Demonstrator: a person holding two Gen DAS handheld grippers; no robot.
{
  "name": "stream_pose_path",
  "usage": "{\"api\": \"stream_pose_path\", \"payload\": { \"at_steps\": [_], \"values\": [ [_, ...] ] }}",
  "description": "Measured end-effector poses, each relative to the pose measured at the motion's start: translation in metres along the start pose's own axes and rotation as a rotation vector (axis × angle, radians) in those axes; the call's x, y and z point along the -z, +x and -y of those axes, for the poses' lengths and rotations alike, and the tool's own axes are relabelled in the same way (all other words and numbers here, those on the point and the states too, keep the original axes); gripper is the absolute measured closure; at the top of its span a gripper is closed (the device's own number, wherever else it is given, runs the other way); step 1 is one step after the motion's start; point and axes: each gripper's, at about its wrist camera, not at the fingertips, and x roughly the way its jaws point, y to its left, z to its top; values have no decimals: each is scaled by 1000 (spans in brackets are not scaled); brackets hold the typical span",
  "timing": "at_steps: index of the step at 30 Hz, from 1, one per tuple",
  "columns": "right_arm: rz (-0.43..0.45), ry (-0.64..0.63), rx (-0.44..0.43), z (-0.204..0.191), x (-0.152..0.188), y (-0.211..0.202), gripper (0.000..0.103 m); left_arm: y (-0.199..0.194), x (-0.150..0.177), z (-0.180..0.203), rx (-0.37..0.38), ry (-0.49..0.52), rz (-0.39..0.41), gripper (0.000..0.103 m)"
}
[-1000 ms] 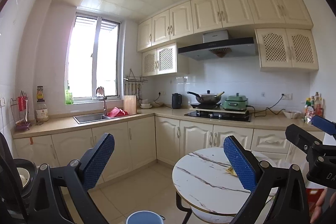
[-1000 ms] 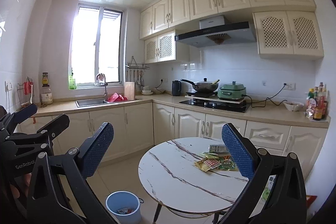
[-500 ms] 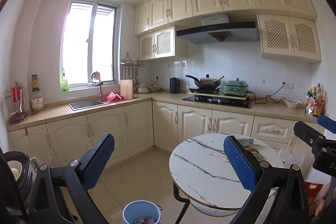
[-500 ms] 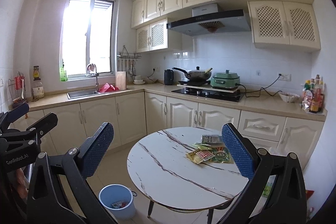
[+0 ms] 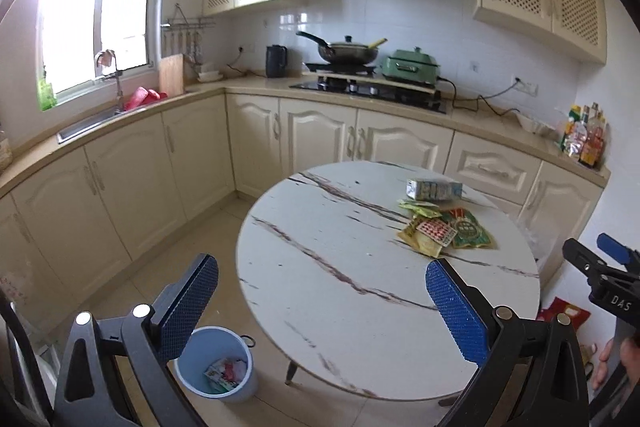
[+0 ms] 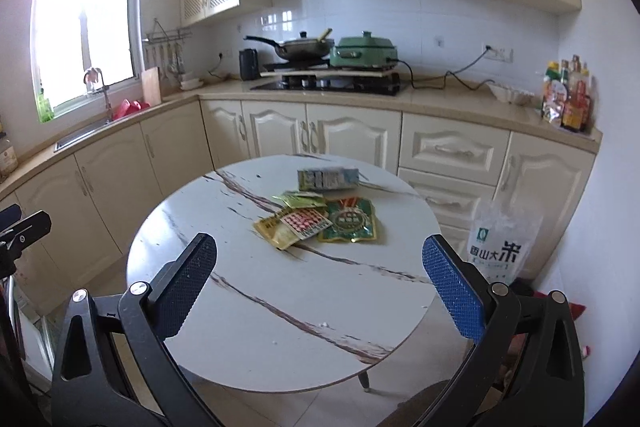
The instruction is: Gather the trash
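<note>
Left claw point(image 5: 322, 301): wide open, empty.
Right claw point(image 6: 320, 273): wide open, empty.
Wrappers point(image 6: 316, 223): on worktop point(image 6: 256, 291).
Bin point(image 5: 214, 365): left view only.
Rice bag point(image 6: 500, 243): right view only.

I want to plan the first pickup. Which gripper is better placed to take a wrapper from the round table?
Probably the right gripper: open, with the wrappers almost centred ahead. The left gripper, also open, sees them off to its right, nearer the bin.

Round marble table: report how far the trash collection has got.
Done: the light blue plastic bin on the floor already holds a few wrappers. In hand: nothing; the left gripper and right gripper are both open and empty. Left: the flattened white carton and the yellow, red and green snack wrappers lie on the round marble table.
</note>
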Motion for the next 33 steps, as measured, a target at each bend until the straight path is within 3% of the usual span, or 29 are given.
{"api": "stream_pose_path", "payload": {
  "at_steps": [11, 17, 21, 28, 30, 32, 33],
  "values": [
    [-168, -36, 8, 41, -1, 127, 0, 177, -73, 50, 192, 41, -223, 1],
    [-228, -62, -41, 38, 1, 178, 0, 264, -78, 52, 188, 26, -329, 2],
    [-243, -58, -68, 34, 3, 199, 0, 295, -78, 54, 201, 6, -367, 5],
    [-243, -45, -84, 37, 2, 212, 0, 321, -83, 56, 229, 17, -375, 27],
    [-242, -41, -83, 38, 1, 213, 0, 324, -79, 59, 234, 31, -371, 39],
    [-242, -36, -79, 39, 1, 213, 0, 323, -75, 66, 238, 44, -372, 60],
    [-243, -35, -79, 39, 1, 214, 0, 323, -74, 69, 249, 53, -373, 64]
  ]
}}
